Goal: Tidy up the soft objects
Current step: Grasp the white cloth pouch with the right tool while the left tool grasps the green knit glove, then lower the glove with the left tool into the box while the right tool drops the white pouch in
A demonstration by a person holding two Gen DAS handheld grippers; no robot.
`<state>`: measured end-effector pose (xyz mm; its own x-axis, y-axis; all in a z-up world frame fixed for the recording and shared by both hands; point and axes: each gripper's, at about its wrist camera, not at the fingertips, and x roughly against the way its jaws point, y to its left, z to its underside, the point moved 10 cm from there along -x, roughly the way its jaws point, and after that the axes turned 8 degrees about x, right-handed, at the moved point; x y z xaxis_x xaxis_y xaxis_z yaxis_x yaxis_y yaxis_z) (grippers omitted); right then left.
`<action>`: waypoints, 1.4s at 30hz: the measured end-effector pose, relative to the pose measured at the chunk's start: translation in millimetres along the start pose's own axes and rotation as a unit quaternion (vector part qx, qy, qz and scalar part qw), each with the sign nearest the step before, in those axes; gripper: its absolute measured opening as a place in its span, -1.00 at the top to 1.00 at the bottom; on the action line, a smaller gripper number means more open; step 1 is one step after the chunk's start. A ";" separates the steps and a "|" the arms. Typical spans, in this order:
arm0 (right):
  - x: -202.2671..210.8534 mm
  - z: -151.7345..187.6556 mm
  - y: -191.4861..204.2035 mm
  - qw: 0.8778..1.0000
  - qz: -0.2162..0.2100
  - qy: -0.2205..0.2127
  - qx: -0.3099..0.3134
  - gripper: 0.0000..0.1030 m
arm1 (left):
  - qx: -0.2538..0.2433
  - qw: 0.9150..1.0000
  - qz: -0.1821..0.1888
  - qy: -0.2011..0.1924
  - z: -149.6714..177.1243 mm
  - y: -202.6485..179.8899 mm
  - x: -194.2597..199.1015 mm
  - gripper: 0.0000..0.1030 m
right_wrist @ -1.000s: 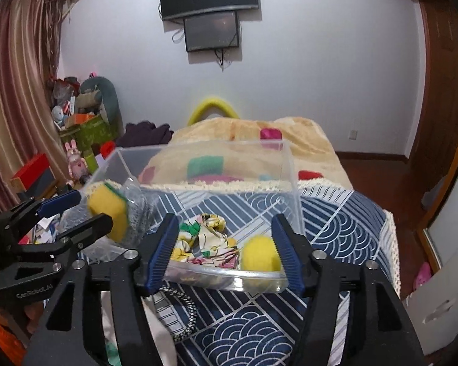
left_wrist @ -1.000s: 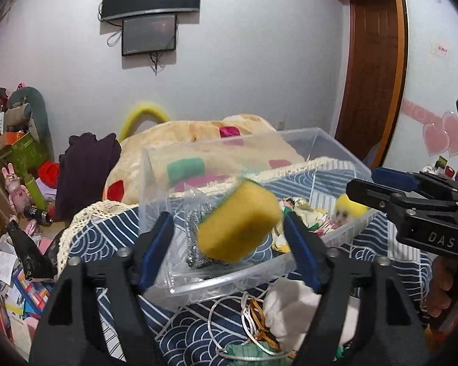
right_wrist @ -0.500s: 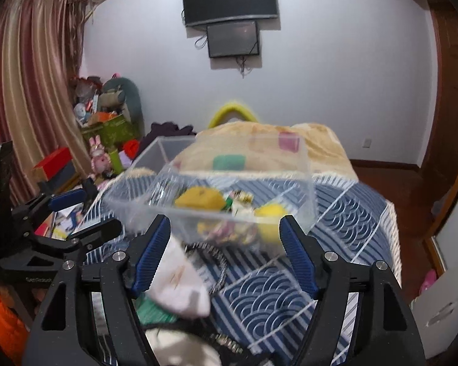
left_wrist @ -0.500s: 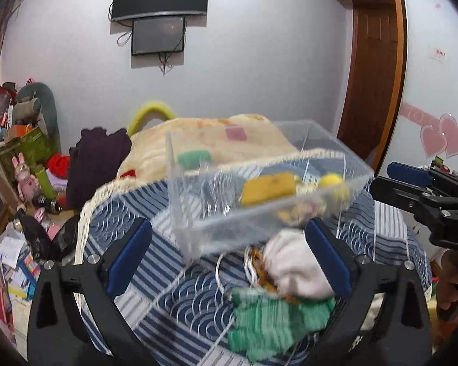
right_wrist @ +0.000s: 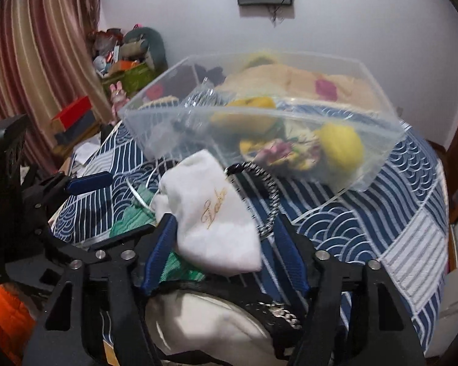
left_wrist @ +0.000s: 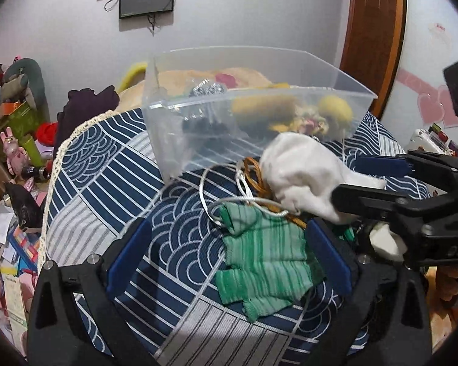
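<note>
A clear plastic bin (left_wrist: 198, 140) stands on the blue patterned bedcover and holds a yellow sponge (left_wrist: 264, 108), a yellow ball (left_wrist: 336, 111) and a floral cloth (right_wrist: 293, 152). My left gripper (left_wrist: 226, 256) is open above a green knitted cloth (left_wrist: 265, 262). A white pouch with gold script (right_wrist: 216, 213) lies between the open fingers of my right gripper (right_wrist: 223, 241); the fingers stand apart from it. The pouch also shows in the left wrist view (left_wrist: 302, 174), as does the right gripper (left_wrist: 360, 180).
Thin cords and a braided bracelet (right_wrist: 268, 195) lie around the pouch. A cream cloth (right_wrist: 204, 320) lies under the right gripper. A beige blanket (right_wrist: 290, 76) lies behind the bin. Clutter and toys (left_wrist: 15, 128) fill the floor at the left of the bed.
The yellow sponge dropped from my left gripper into the bin. Both grippers pulled back and down to the pile in front of the bin; the right one now straddles the white pouch.
</note>
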<state>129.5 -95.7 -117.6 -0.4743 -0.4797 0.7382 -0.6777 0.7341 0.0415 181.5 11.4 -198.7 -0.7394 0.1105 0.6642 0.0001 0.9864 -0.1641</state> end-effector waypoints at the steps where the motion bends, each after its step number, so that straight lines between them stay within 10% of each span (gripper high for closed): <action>1: -2.2 1.6 1.6 1.000 -0.003 0.005 0.000 0.06 | 0.001 1.000 0.003 0.004 1.2 -0.3 -1.4 -0.98; 7: 1.3 4.8 8.8 1.000 -0.007 -0.005 0.012 0.72 | -0.002 1.000 0.016 0.014 14.4 -7.0 -9.9 -0.96; 10: 13.6 -1.2 4.7 0.999 0.014 -0.027 0.016 0.79 | -0.009 1.000 0.027 0.009 15.2 -11.9 -8.2 -0.58; 20: 59.9 -17.5 -19.6 0.995 0.043 -0.094 -0.014 0.80 | -0.028 0.998 0.048 0.007 16.2 -25.6 -4.9 0.44; 34: 55.7 -6.6 -36.1 0.995 0.038 -0.077 -0.042 0.77 | 0.023 0.998 0.006 -0.058 -28.4 19.0 22.6 0.68; 42: 30.7 12.8 -25.4 0.999 0.011 -0.025 -0.035 0.20 | 0.039 0.997 0.006 -0.066 -32.4 28.8 27.7 0.68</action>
<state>124.9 -135.3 -104.6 -0.5172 -0.4853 0.7050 -0.6272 0.7754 0.0736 182.9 46.9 -161.4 -0.8214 0.1010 0.5614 -0.0386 0.9721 -0.2312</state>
